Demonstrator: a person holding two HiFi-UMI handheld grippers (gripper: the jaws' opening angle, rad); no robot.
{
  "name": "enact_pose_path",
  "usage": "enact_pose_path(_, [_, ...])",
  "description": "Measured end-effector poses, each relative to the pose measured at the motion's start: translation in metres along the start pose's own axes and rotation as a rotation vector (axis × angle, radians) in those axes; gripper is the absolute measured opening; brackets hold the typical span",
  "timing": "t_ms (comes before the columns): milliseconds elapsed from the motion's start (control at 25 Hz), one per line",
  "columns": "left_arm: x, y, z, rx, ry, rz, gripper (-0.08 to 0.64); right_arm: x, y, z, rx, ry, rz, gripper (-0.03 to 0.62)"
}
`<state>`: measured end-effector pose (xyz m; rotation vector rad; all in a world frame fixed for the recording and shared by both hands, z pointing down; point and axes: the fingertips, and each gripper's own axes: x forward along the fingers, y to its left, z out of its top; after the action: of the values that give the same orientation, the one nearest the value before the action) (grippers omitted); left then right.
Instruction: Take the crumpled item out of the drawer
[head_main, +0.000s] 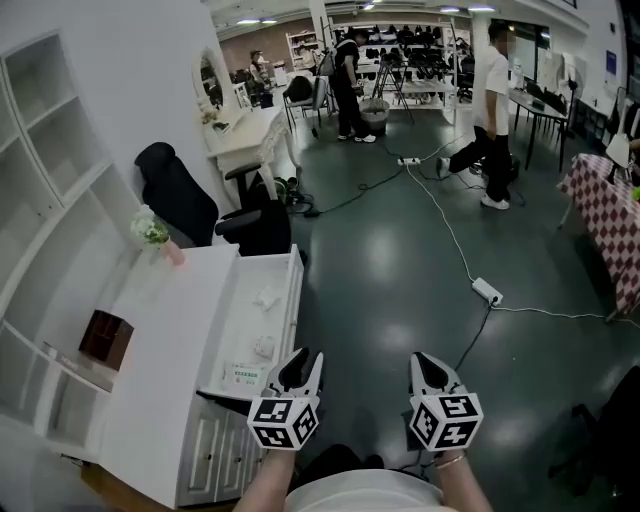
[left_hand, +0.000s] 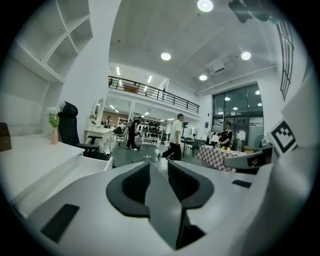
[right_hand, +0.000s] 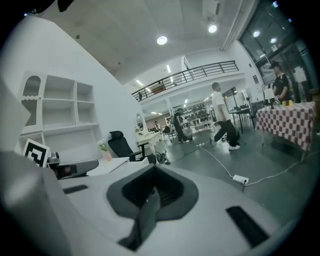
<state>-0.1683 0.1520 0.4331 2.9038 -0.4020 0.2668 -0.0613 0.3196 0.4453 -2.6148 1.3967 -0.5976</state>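
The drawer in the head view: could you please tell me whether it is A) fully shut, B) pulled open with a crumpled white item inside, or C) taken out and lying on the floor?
B: the drawer stands pulled out from the white cabinet, with a crumpled white item lying inside it.

A white wooden table (head_main: 170, 330) carries a small pink vase of pale flowers (head_main: 171, 251); its open white drawer (head_main: 291, 310) holds a crumpled white wad (head_main: 266, 297).

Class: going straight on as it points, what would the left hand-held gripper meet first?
Probably nothing near: the left hand-held gripper aims just right of the open drawer, over bare floor; depth is unclear.
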Motion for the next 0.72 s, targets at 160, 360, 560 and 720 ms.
enact_pose_path(160, [0.002, -0.003, 0.002, 0.010, -0.005, 0.009, 0.126, -0.002, -0.006, -0.001, 0.004, 0.006, 0.000, 0.002])
enact_pose_path(360, [0.005, 0.005, 0.008, 0.013, -0.007, 0.034, 0.144, 0.002, -0.009, -0.001, 0.014, 0.022, -0.002, 0.002])
enact_pose_path(560, [0.026, 0.023, 0.009, 0.011, -0.002, 0.057, 0.153, 0.020, -0.021, -0.002, 0.024, 0.030, -0.022, 0.002])
enact_pose_path(720, [0.058, 0.038, 0.018, 0.015, -0.001, 0.064, 0.155, 0.041, -0.039, 0.007, 0.034, 0.032, -0.055, 0.002])
